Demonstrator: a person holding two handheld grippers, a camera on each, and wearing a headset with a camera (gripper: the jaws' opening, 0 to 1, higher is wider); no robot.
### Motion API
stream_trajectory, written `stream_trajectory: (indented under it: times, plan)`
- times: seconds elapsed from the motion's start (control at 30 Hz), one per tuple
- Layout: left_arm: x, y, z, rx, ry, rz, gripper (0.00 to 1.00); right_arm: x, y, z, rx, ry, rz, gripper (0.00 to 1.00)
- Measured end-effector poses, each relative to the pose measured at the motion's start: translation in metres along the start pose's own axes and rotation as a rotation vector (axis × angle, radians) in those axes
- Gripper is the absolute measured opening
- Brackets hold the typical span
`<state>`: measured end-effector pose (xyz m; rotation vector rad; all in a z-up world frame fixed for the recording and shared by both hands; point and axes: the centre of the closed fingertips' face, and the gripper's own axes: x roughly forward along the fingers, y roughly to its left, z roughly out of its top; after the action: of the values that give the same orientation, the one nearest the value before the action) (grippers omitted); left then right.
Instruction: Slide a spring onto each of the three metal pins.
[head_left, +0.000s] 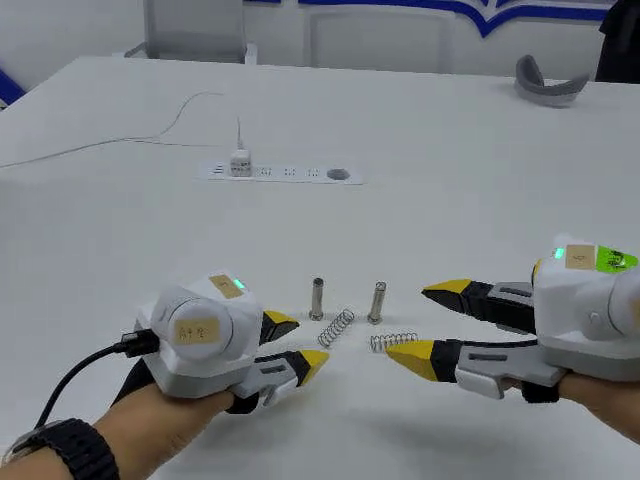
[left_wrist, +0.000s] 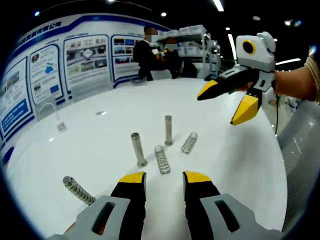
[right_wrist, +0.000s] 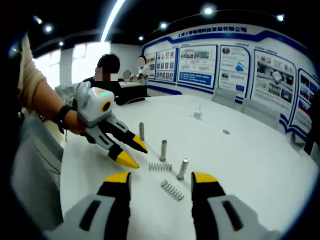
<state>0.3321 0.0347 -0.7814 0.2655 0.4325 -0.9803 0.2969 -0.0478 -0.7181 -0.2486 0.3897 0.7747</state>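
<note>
Springs (head_left: 341, 326) lie flat beside upright pins (head_left: 317, 298); left gripper (head_left: 298, 342) gapes narrowly, right gripper (head_left: 408, 320) widely.

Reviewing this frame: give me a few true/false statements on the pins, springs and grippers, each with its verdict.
1. Two bare pins stand upright on the table. True.
2. The two loose springs are threaded onto those pins. False: they lie flat on the table beside the pins.
3. The right gripper is open and holds nothing. True.
4. The left gripper is shut on a spring. False: its jaws are apart, with nothing between them.
5. A power strip lies on the table beyond the pins. True.
</note>
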Motion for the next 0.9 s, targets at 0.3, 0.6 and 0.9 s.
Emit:
stream_trajectory:
  times: [0.3, 0.6, 0.9]
  plan:
    - [0.015, -0.006, -0.002, -0.010, 0.010, -0.007, 0.31, -0.021, -0.004, -0.014, 0.046, 0.007, -0.051, 0.53]
    - [0.027, -0.004, 0.001, -0.003, 0.010, 0.007, 0.30, -0.031, -0.007, -0.017, 0.076, -0.001, -0.081, 0.53]
    - [0.031, 0.001, 0.000, 0.008, 0.031, 0.026, 0.23, -0.030, -0.009, -0.013, 0.085, -0.019, -0.089, 0.53]
